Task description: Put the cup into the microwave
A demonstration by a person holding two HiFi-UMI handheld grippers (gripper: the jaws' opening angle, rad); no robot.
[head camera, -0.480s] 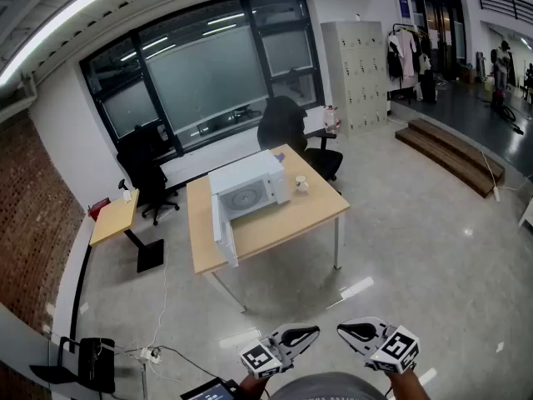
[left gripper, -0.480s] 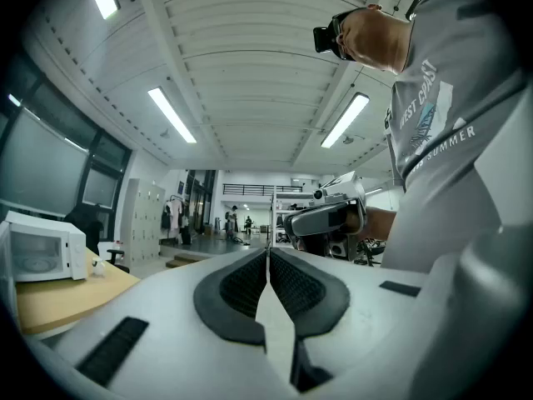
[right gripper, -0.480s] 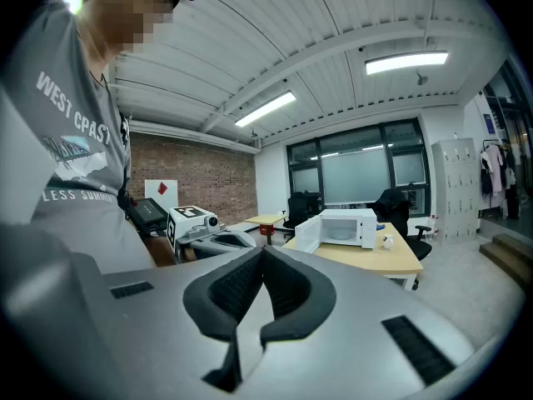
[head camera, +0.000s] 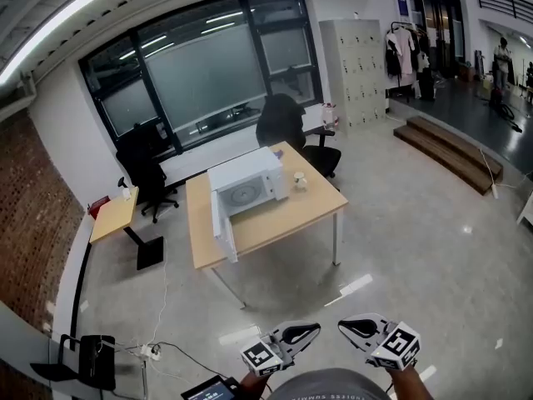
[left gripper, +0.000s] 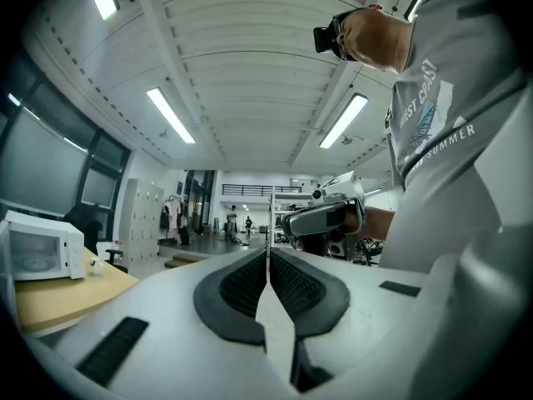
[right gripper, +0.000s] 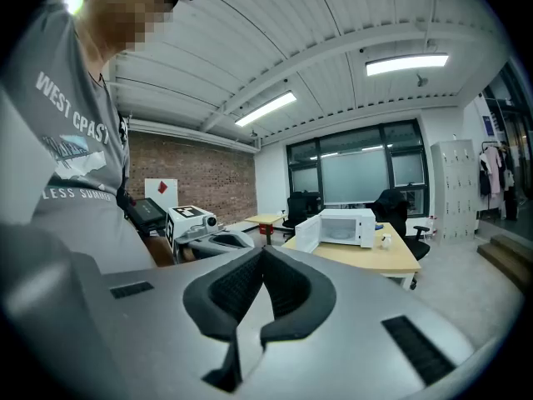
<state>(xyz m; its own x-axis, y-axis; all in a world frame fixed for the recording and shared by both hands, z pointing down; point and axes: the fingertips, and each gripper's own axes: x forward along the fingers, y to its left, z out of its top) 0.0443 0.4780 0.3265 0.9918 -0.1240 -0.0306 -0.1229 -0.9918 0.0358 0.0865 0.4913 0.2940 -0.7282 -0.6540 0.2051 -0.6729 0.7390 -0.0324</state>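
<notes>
- The cup (head camera: 300,179) is small and white. It stands upright on a wooden table (head camera: 312,211), far across the room from the person.
- In the head view it sits just to the right of the microwave (head camera: 250,188), with a narrow gap between them, near the table's far right corner.
- The microwave is white and its door (head camera: 223,230) is swung wide open toward the table's left front edge. The round plate inside shows.
- A black office chair (head camera: 287,125) stands behind the table and a second chair (head camera: 140,163) is off to its left by the windows (head camera: 208,65).
- A smaller side table (head camera: 112,217) sits left of the big one, near a brick wall (head camera: 29,223).
- Grey lockers (head camera: 358,73) and a clothes rack (head camera: 406,50) stand at the far right. Low wooden steps (head camera: 450,152) lie on the shiny floor below them.
- The left gripper (head camera: 311,331) is at the bottom of the head view, close to the person's body. Its jaws are pressed fully together, pad against pad, with nothing between them.
- The right gripper (head camera: 343,330) is just beside it, tips near each other but apart. Its jaws are also closed tight and hold nothing.
- Both grippers are well apart from the cup, the microwave and the table.
</notes>
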